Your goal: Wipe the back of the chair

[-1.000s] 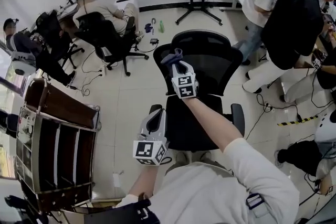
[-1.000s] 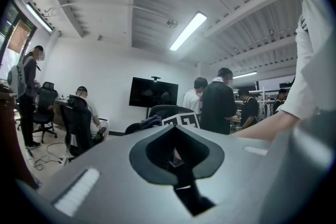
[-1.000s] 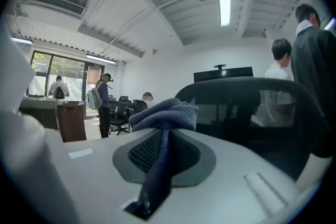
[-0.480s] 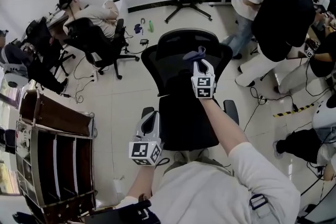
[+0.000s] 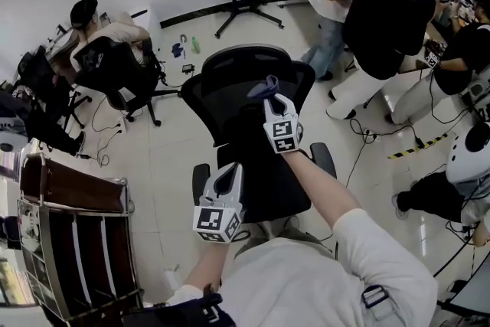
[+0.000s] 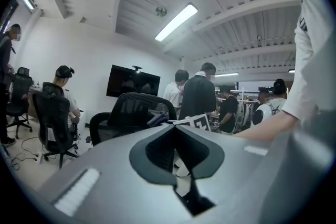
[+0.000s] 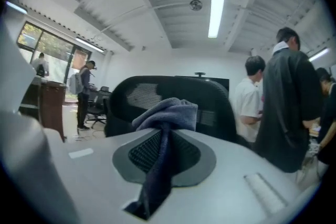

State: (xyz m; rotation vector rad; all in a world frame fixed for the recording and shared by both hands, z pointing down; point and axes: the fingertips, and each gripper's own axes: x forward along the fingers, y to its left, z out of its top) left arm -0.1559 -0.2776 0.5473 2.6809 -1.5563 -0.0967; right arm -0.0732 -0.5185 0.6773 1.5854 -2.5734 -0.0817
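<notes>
The fingers of your right gripper point(image 5: 271, 96) were pressed together on a blue-grey cloth point(image 7: 167, 113), and its bunched end stood out past the tips; the fingers of your left gripper point(image 5: 227, 174) were together too, with nothing between them, held low near the seat; the cloth was at the upper part of the chair back point(image 5: 230, 84), though I could not tell if it touched; the mesh showed no wiped trace, so I judged the wiping hardly begun, with most of the back left.
</notes>
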